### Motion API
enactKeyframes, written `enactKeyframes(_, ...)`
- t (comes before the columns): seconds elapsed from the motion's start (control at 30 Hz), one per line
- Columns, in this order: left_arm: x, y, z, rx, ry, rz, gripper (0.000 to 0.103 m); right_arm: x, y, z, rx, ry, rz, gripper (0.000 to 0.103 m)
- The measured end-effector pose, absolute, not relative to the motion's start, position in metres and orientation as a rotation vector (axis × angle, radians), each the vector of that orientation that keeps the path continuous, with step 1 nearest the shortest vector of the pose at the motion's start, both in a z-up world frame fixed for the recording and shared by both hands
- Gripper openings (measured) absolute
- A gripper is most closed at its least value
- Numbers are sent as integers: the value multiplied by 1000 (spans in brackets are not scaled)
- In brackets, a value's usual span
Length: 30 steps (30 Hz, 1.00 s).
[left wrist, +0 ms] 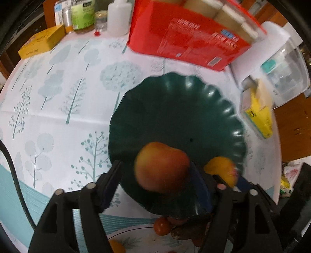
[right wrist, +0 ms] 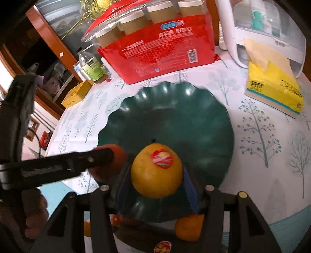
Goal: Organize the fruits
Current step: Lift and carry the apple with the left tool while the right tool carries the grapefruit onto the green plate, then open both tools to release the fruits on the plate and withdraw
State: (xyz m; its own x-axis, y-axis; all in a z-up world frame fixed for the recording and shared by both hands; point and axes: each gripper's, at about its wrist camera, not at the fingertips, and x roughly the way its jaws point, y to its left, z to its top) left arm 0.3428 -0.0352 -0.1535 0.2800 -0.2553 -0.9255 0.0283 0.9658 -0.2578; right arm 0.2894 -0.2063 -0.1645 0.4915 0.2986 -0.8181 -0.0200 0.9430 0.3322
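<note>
A red-yellow apple (left wrist: 162,167) is between the fingers of my left gripper (left wrist: 156,165), low over the near part of a dark green scalloped plate (left wrist: 175,109). It lies against the right pad, and a gap shows at the left finger, so the gripper is open. My right gripper (right wrist: 155,167) is shut on a yellow-orange fruit with a red sticker (right wrist: 156,171), over the same green plate (right wrist: 175,120). In the right wrist view the apple (right wrist: 118,159) sits just left of it behind the left gripper's fingers (right wrist: 77,161). The left wrist view shows the orange fruit (left wrist: 221,169) at the plate's right rim.
A red pack of paper cups (right wrist: 161,50) stands behind the plate. A yellow tissue pack (right wrist: 272,85) and a white appliance (right wrist: 252,35) are at the right. Bottles (left wrist: 83,15) and a yellow box (left wrist: 42,41) are at the far left. A tomato (left wrist: 162,225) and an orange (right wrist: 189,227) lie near me.
</note>
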Motion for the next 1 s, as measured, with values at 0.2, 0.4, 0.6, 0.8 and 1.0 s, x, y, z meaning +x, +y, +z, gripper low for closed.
enactKeyframes(0.2, 332, -24, -119, -188, 1219, -222, 80, 280, -209, -148, 308, 1012, 151, 56)
enactKeyframes(0.4, 308, -5, -86, -138, 1188, -250, 80, 256, -205, -118, 328, 957, 84, 60)
enactKeyframes(0.6, 271, 18, -55, -88, 1126, -299, 80, 218, -200, -84, 381, 879, 11, 60)
enactKeyframes(0.8, 231, 44, -37, -29, 1087, -348, 80, 172, -185, -66, 407, 833, -67, 61)
enactKeyframes(1.0, 201, 74, -34, -24, 1076, -393, 80, 131, -167, -62, 423, 806, -115, 60)
